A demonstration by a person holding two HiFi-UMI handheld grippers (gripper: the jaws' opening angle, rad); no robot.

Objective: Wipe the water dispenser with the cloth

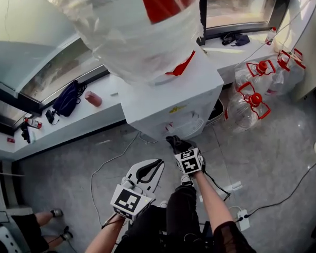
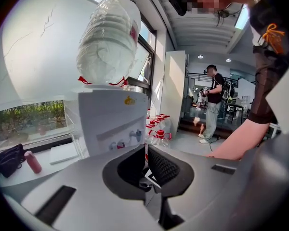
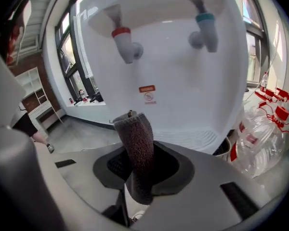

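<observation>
Head view looked steeply down on a white, boxy water dispenser [image 1: 147, 107] with flat panels, standing against a long white window ledge [image 1: 79, 123]. A big ribbed, clear plastic bottle [image 1: 131, 30] with a red label sat upside down on top of it. On the grey floor to the dispenser's right stood several spare water bottles [image 1: 247, 107], clear and rounded, with red caps and red handles. A soft black bag [image 1: 68, 98] and a small pink cylinder [image 1: 93, 99] lay on the ledge.

The left gripper [image 1: 150, 168], a white shell with dark textured pads, was held low and back from the dispenser; in the left gripper view its pads sat pressed together with nothing between them. The right gripper [image 1: 179, 146] reached toward the lower front of the dispenser.

In the right gripper view the jaws pinched a dark grey, nubby terry cloth [image 3: 137, 148], rolled into a thick upright strip that rose above the pads. It stood just before the dispenser's smooth front recess, below the red-collared tap [image 3: 123, 42] and the teal-collared tap [image 3: 204, 30], near the ribbed drip tray [image 3: 192, 138]. Whether the cloth touched the panel could not be told.
</observation>
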